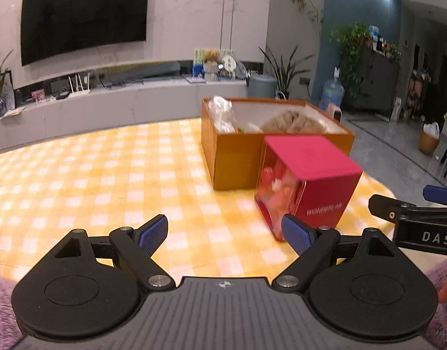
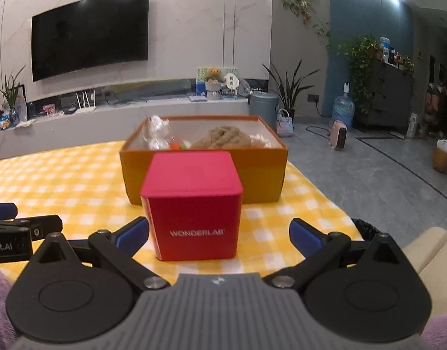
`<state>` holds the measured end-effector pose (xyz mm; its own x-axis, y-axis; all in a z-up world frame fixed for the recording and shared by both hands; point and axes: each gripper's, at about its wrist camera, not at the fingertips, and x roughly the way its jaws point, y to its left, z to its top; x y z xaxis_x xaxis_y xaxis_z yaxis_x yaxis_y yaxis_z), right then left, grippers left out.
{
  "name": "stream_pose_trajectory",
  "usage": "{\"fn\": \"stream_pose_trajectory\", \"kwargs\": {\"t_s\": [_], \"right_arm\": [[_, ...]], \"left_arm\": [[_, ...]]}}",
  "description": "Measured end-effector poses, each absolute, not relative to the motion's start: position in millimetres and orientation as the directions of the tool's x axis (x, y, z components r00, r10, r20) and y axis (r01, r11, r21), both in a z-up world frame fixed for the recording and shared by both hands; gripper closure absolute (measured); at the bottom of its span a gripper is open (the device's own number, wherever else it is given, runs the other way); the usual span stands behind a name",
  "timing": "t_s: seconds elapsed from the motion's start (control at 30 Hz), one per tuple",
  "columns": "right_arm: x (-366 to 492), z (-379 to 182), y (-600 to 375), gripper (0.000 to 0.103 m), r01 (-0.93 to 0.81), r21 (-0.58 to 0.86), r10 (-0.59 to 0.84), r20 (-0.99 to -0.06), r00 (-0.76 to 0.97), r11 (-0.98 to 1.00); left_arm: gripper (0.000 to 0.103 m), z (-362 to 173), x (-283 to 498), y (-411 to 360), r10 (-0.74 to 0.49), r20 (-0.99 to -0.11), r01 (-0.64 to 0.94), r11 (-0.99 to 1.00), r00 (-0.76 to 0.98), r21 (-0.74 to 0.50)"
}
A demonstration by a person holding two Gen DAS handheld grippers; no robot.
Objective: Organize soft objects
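A red cube box marked WONDERLAB stands on the yellow checked table just in front of an open orange box. In the left wrist view the red box shows a clear side with red and white contents. The orange box holds a beige rope-like bundle, a crinkled clear bag and small pieces. My right gripper is open, the red box close ahead between its spread fingers, untouched. My left gripper is open and empty, left of the red box.
The table's rounded edge drops to grey floor on the right. A cream seat sits at the near right. Purple fuzzy sleeves show at the bottom corners. A TV wall and low cabinet stand far behind.
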<state>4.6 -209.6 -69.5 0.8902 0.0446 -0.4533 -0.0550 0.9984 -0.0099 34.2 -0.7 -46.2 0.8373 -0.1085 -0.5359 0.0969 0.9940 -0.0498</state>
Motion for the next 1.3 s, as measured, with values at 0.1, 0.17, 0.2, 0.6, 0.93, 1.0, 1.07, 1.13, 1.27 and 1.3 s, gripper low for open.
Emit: {"fn": "stream_pose_trajectory", "kwargs": {"t_s": [0.1,0.17,0.2,0.6,0.93,1.0,1.07,1.13,1.27,1.3], "right_arm": [[17,-86,-212,0.003,-0.067,-0.023,0.046,-0.496,0.867,0.998],[21,-92,-210,0.003,-0.076,-0.021,0.054,-0.522,0.851,0.997],[21,-95,-210,0.003,-0.078,-0.019,0.055,-0.53,0.846,0.997],[25,-103,-205,0.003,-0.095,-0.008,0.075,-0.549,0.833,0.995],[22,-101,-206,0.003,-0.093,-0.009,0.074,-0.541,0.838,0.996],[21,-100,-206,0.003,-0.095,-0.009,0.075,-0.539,0.839,0.995],[21,-100,-205,0.003,-0.096,-0.012,0.074,-0.539,0.839,0.995],[21,-100,-205,0.003,-0.095,-0.016,0.072,-0.539,0.839,0.995],[20,-99,-205,0.003,-0.096,-0.015,0.073,-0.536,0.841,0.995],[20,-99,-205,0.003,-0.096,-0.016,0.072,-0.536,0.841,0.995]], "left_arm": [[0.001,-53,39,-1,-0.115,-0.552,0.104,0.993,0.826,-0.051],[0.001,-59,37,-3,-0.12,-0.565,0.11,0.993,0.817,-0.051],[0.001,-62,37,-3,-0.122,-0.569,0.113,0.992,0.813,-0.051],[0.001,-67,41,-3,-0.129,-0.59,0.115,0.991,0.797,-0.062],[0.001,-64,41,-4,-0.122,-0.609,0.119,0.992,0.784,-0.047],[0.001,-64,42,-3,-0.121,-0.614,0.118,0.992,0.78,-0.045],[0.001,-64,41,-3,-0.12,-0.617,0.117,0.992,0.778,-0.045],[0.001,-65,41,-3,-0.119,-0.619,0.118,0.992,0.776,-0.043],[0.001,-64,41,-3,-0.119,-0.619,0.119,0.992,0.776,-0.041],[0.001,-64,41,-3,-0.119,-0.619,0.119,0.992,0.776,-0.041]]}}
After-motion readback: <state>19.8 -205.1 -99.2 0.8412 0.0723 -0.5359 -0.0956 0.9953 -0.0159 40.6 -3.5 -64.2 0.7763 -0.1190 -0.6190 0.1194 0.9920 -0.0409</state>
